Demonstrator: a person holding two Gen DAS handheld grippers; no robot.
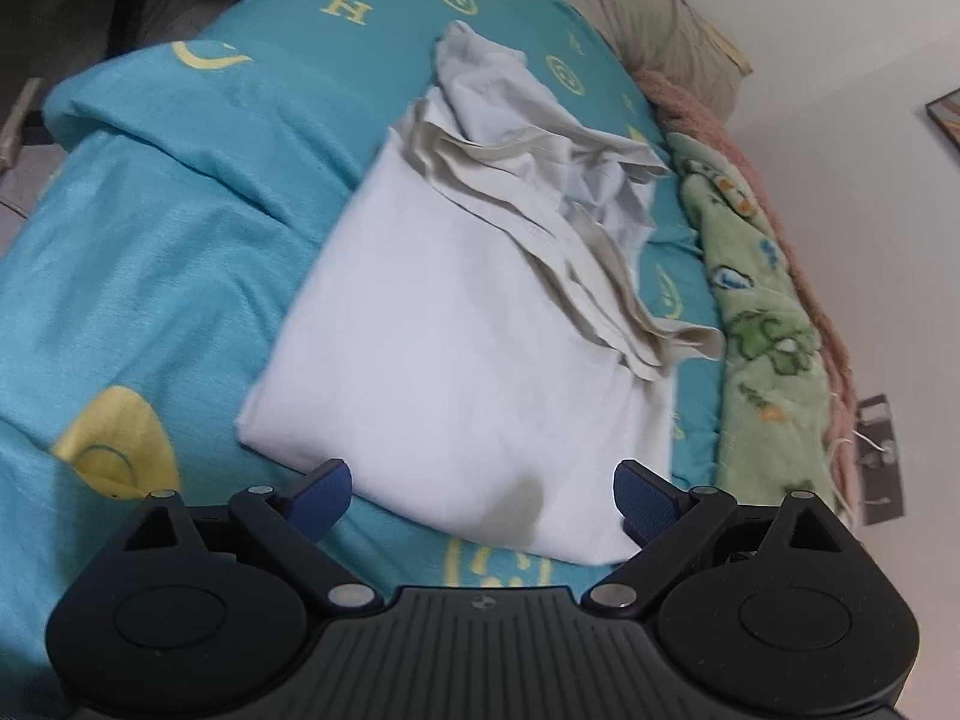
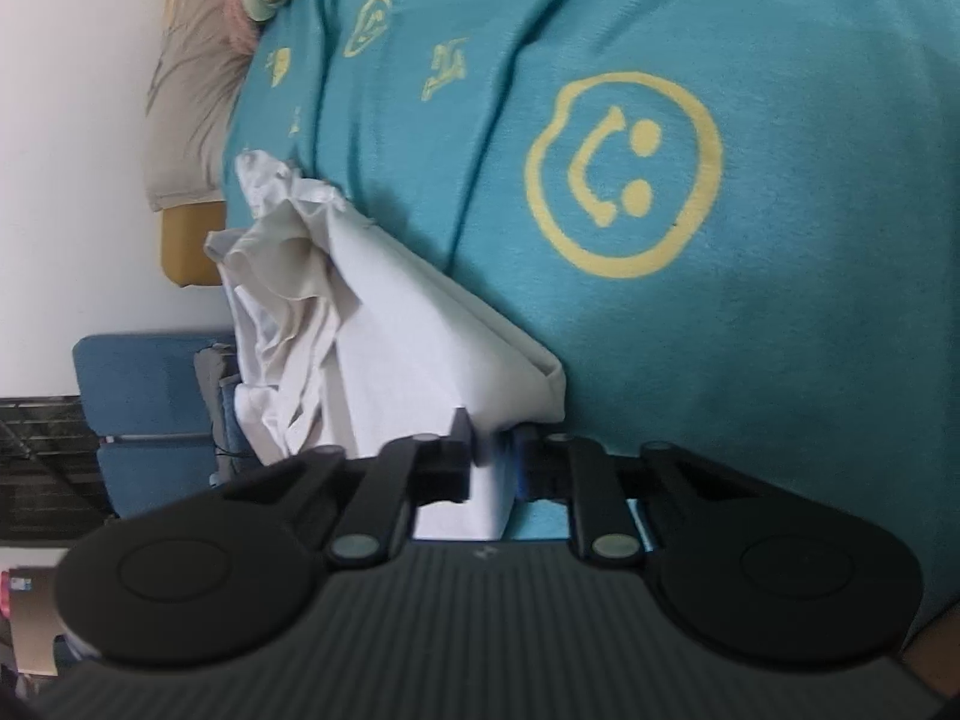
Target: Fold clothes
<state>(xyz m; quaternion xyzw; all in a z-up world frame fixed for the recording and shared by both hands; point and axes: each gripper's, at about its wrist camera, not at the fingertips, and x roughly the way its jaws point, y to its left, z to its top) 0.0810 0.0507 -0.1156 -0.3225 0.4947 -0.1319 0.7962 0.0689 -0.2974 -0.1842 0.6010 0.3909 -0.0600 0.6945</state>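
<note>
A white garment [image 1: 456,324] lies partly folded on the teal bedcover [image 1: 150,228], its smooth flat part near me and a crumpled beige-edged part bunched at the far end. My left gripper [image 1: 483,495] is open just above the garment's near edge, its blue pads on either side of the cloth and not pressing it. In the right wrist view the same white garment [image 2: 408,324] runs from the bed's edge toward me. My right gripper [image 2: 493,456] is shut on the garment's near corner, with white cloth pinched between its fingers.
A green patterned blanket [image 1: 768,312] and a pink one lie along the wall side of the bed. A beige pillow [image 1: 648,18] sits at the head. The teal bedcover [image 2: 720,360] with yellow smiley prints spreads wide to the right. A blue chair [image 2: 144,402] stands beside the bed.
</note>
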